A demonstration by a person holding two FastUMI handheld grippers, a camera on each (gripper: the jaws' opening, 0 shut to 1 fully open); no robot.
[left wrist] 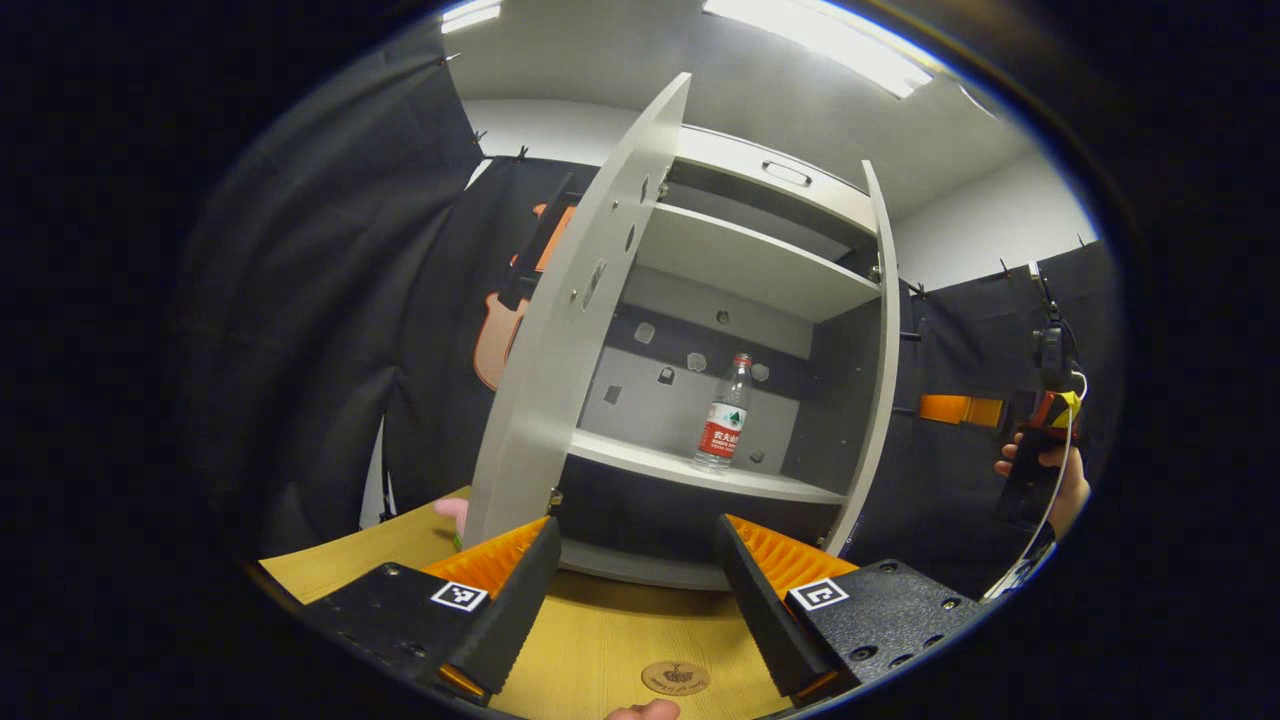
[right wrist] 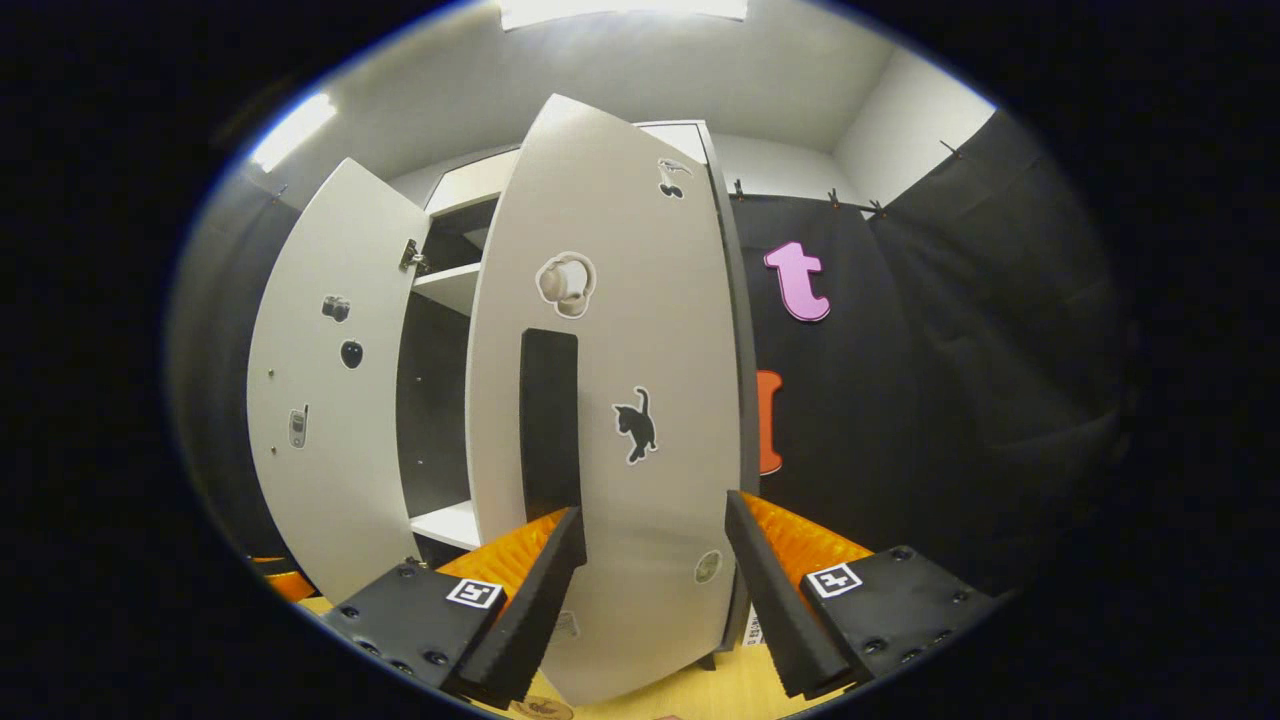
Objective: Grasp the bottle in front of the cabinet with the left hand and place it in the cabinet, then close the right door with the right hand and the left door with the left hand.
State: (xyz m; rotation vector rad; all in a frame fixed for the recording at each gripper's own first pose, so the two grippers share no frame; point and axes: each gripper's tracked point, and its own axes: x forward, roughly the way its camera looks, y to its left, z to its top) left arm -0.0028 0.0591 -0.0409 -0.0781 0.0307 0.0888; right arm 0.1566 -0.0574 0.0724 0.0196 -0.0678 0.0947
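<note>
Bottle (left wrist: 723,412) is parked upright on the cabinet shelf (left wrist: 690,470) w/ both doors ajar, left tool (left wrist: 632,560) & right tool (right wrist: 655,545) spread, nothing gripped, so the right door (right wrist: 610,400) could get shoved off-center & bounce back imo.

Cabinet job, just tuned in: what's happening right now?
The bottle already stands upright on a shelf inside the cabinet. The left gripper is open and empty in front of it. The right gripper, also open, faces the outside of the right door, which is partly swung in. The left door is wide open.
</note>
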